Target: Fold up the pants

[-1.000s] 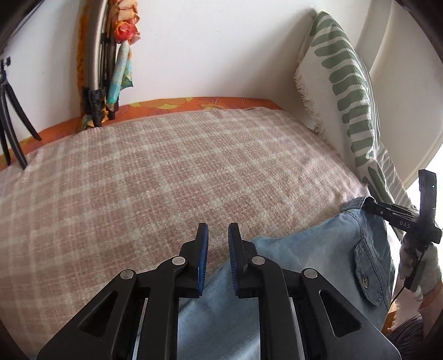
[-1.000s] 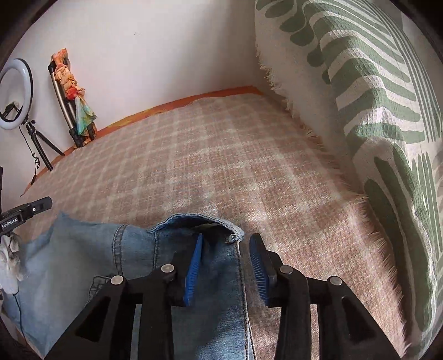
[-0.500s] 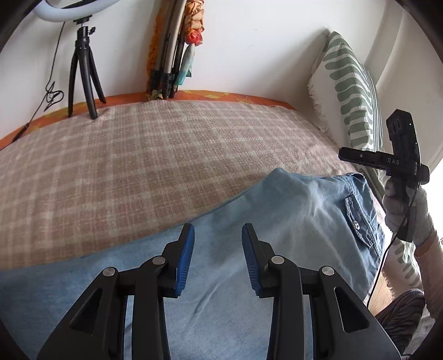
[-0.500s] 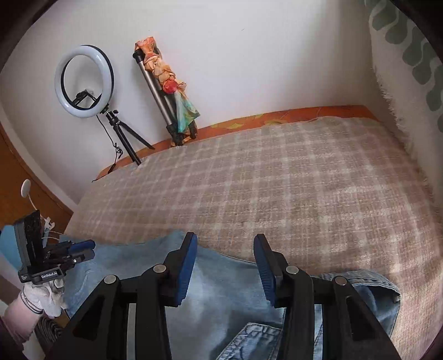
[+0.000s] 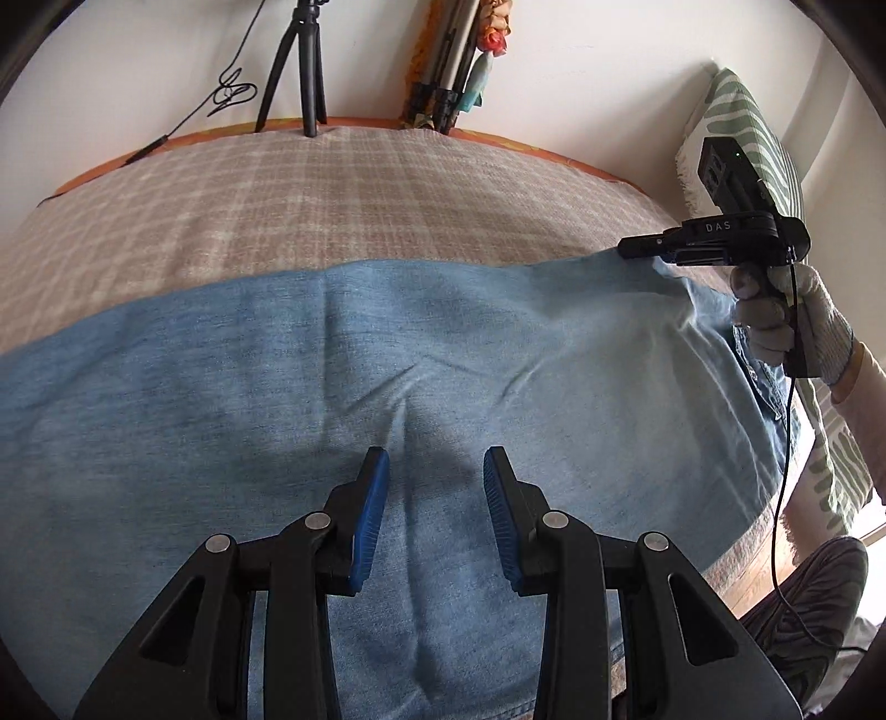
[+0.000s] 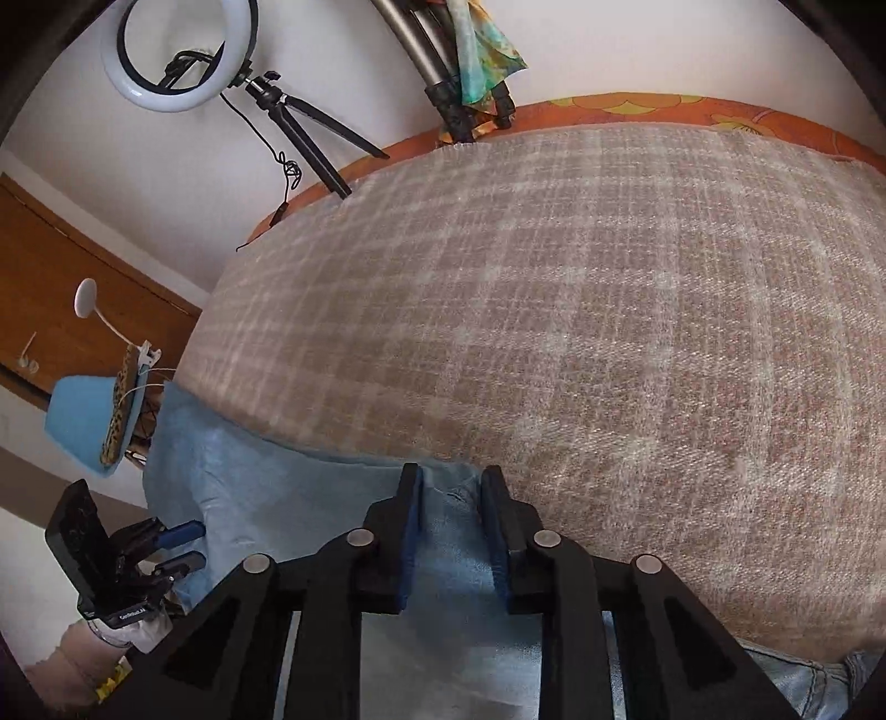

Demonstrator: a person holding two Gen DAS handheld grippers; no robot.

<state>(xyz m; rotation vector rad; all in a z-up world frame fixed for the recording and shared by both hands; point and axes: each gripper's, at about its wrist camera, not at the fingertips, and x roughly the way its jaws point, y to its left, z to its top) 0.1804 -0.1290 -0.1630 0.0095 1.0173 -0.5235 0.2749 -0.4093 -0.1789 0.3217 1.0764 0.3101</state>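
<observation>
Light-blue denim pants (image 5: 421,387) lie spread lengthwise across a pink-and-cream checked blanket (image 5: 343,199) covering a bed with an orange patterned sheet (image 6: 637,105) showing at its far edge. The left gripper (image 5: 436,498) hangs over the middle of the cloth with its blue-padded jaws spread apart and nothing between them. The right gripper (image 6: 451,512), seen from the left wrist view at the waist end, carries the white letters "DAS" on its black body, and a gloved right hand (image 5: 786,321) holds its handle; its jaws stand partly apart with a ridge of denim lying between the pads, and whether the pads actually pinch the cloth cannot be told. In the right wrist view a white label on the left gripper body is too small to read with certainty. Against the wall stand a ring light (image 6: 180,52) on a black tripod (image 6: 310,133) and a green-and-white striped cushion (image 5: 747,138).
</observation>
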